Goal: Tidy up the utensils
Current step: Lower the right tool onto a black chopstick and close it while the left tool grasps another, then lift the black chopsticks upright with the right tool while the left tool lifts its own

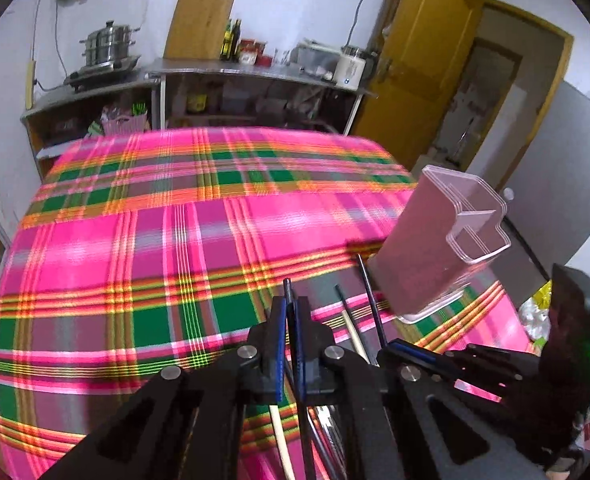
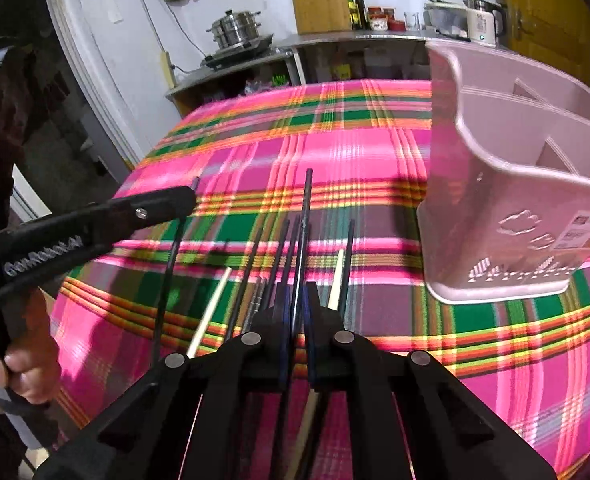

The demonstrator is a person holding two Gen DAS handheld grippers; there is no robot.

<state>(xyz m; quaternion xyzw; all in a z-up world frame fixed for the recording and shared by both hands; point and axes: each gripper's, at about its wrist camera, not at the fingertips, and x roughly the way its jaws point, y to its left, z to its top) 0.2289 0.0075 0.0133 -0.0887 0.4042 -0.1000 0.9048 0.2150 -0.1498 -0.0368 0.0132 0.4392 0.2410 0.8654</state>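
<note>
Left gripper (image 1: 292,312) at 9 o'clock in the right wrist view: jaws clamped on 1 black chopstick (image 1: 287,286), lifted clear of the plaid tablecloth (image 1: 135,220). Loose chopsticks (image 2: 255,268), black and pale, lie on the cloth at 6 o'clock, just ahead of both tools. Right gripper (image 2: 297,300): jaws pinched on 1 dark chopstick (image 2: 307,200), tip toward 12. Pink utensil holder (image 2: 507,184) stands upright at 3 o'clock, compartments empty as far as visible.
</note>
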